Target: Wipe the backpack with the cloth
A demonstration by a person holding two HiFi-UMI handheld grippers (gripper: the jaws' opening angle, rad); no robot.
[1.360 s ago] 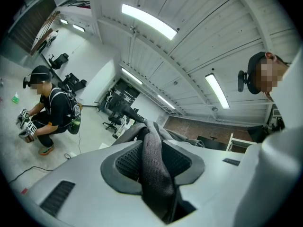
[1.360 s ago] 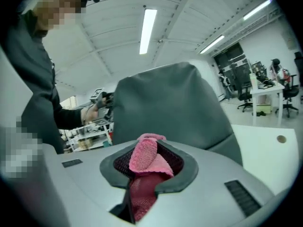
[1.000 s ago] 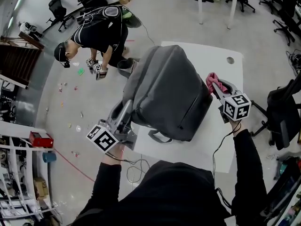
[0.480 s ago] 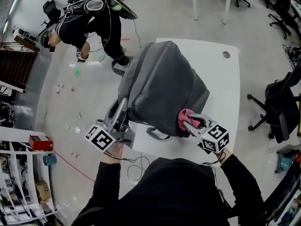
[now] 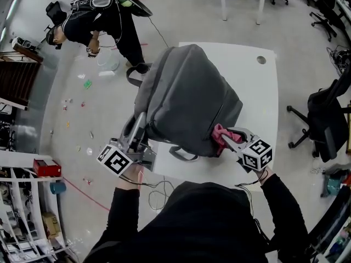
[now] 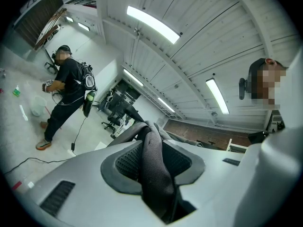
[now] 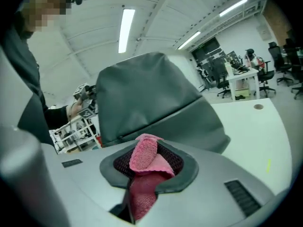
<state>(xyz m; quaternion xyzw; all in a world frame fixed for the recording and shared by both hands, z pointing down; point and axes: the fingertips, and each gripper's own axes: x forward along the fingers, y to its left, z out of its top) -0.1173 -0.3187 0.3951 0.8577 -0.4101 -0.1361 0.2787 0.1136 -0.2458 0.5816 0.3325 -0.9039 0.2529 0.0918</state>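
A grey backpack (image 5: 186, 97) stands upright on the white table (image 5: 258, 92). At its near left side my left gripper (image 5: 140, 124) is shut on a dark mesh backpack strap (image 6: 154, 169), which runs between the jaws in the left gripper view. My right gripper (image 5: 229, 137) is shut on a pink cloth (image 5: 219, 137). The cloth is bunched between the jaws and rests against the backpack's near right lower corner. In the right gripper view the cloth (image 7: 144, 160) fills the jaw gap, with the backpack (image 7: 147, 93) just behind it.
A person in black (image 5: 93, 21) bends over the floor at the upper left, where small items (image 5: 77, 92) lie scattered. An office chair (image 5: 326, 119) stands right of the table. The table has a cable hole (image 5: 261, 59) at its far right corner. Cables hang off the near edge.
My right gripper has carried the pink cloth from the backpack's right side down to its near lower corner. The left gripper has held still on the strap. The person in the background has shifted.
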